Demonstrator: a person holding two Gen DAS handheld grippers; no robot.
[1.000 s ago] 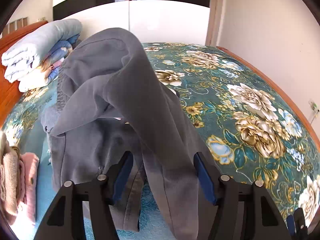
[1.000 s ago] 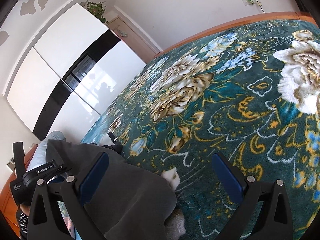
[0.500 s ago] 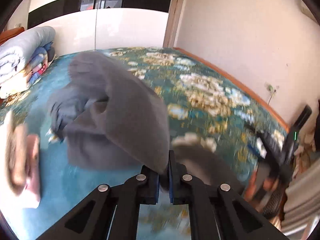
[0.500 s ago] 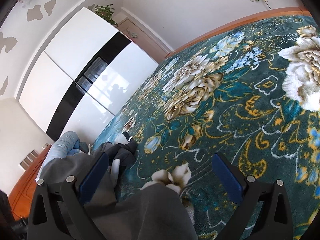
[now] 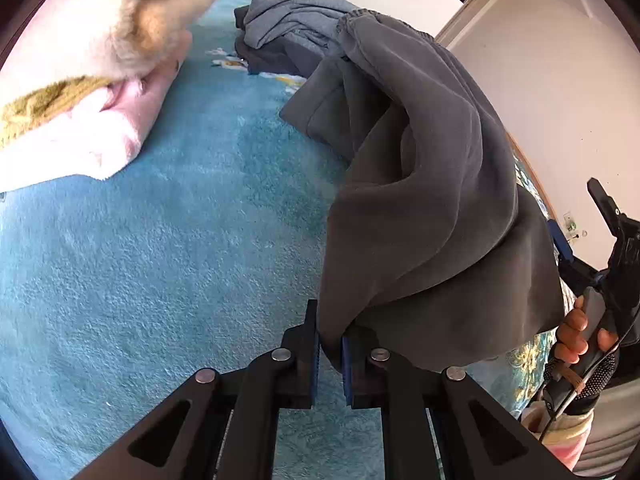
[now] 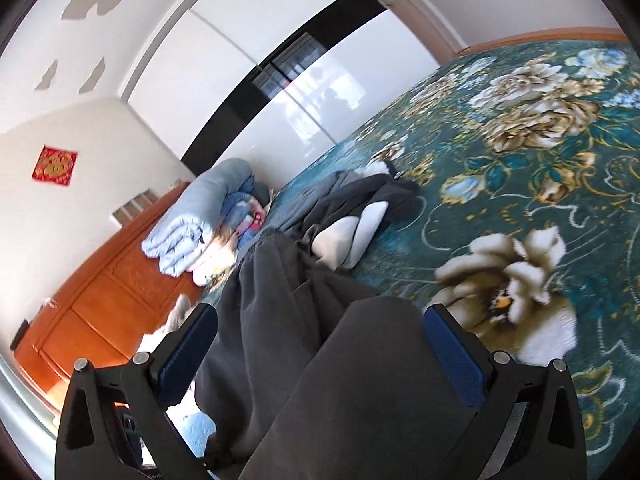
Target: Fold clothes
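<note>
While a teal floral bed [image 6: 540,168] fills both views | grey garment [image 5: 432,184] drapes from bed up into left claw [image 5: 330,344], pinched shut on its edge | right claw [image 6: 320,352] gapes wide, grey cloth lying between its pads, ungripped | pink folded pile [image 5: 92,120] lies apart.

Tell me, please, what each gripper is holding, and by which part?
Left gripper pinches a bunched fold of the dark grey garment; right gripper is open, holding nothing.
</note>
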